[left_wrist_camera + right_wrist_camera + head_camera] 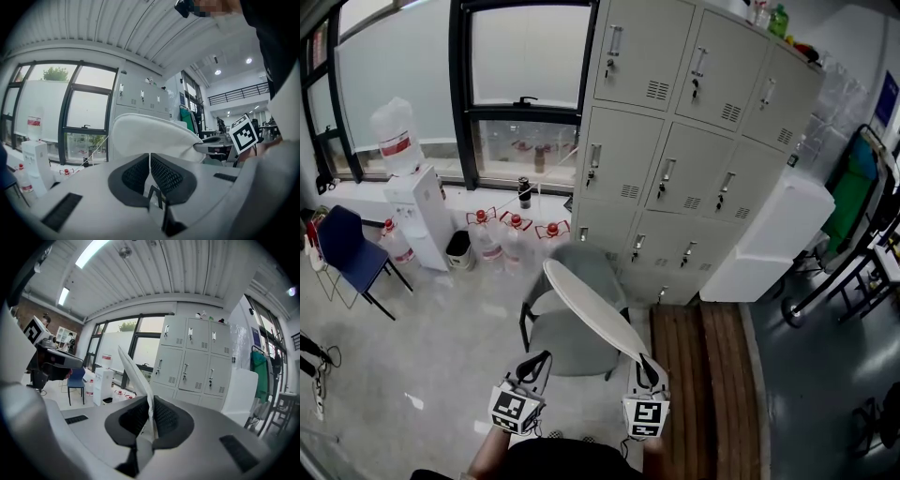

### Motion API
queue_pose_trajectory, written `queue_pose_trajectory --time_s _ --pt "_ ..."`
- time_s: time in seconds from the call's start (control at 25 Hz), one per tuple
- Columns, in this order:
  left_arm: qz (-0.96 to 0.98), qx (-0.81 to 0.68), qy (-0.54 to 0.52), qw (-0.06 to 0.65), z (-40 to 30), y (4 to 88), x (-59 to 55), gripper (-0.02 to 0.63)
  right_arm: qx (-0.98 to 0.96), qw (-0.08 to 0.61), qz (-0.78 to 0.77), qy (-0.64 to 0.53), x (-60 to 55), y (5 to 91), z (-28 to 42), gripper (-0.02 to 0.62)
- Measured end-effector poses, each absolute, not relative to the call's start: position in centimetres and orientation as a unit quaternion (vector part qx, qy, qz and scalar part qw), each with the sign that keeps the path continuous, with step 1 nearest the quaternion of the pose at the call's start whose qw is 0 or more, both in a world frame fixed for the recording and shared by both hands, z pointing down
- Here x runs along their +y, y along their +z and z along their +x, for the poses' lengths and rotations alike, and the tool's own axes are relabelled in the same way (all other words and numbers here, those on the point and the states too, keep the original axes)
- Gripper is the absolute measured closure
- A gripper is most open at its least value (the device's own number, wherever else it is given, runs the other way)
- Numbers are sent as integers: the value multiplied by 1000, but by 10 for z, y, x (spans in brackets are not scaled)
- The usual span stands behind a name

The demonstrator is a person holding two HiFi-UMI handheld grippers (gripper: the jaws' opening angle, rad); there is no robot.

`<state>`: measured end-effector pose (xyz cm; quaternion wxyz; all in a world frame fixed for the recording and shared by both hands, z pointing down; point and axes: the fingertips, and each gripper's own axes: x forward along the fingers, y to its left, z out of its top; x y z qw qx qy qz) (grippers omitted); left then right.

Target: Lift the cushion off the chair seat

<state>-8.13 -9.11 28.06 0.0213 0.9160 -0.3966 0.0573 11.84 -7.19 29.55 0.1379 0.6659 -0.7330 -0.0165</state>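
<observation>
A white oval cushion [592, 307] hangs tilted above the seat of the grey chair [567, 349], its far end raised over the backrest. My right gripper [645, 366] is shut on the cushion's near edge. In the right gripper view the thin white cushion [136, 376] runs up from between the black pads [164, 417]. My left gripper [538, 361] floats left of the cushion, apart from it, jaws shut with nothing in them. In the left gripper view the cushion [154, 136] stands beyond its closed pads [136, 176], and the right gripper's marker cube [244, 133] shows at the right.
Grey lockers [694, 141] stand behind the chair, with a white cabinet [773, 234] to their right. A water dispenser [417, 202], several water bottles [511, 234], a black bin [459, 248] and a blue chair [352, 248] line the window wall. A wooden pallet [708, 356] lies right of the chair.
</observation>
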Motion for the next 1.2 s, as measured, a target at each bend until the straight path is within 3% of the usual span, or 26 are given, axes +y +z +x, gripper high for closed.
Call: queue_pose_trajectory --time_s 1.2 --pt "911 -407 58 18 -88 283 -88 581 -752 112 649 -13 -67 291 100 551"
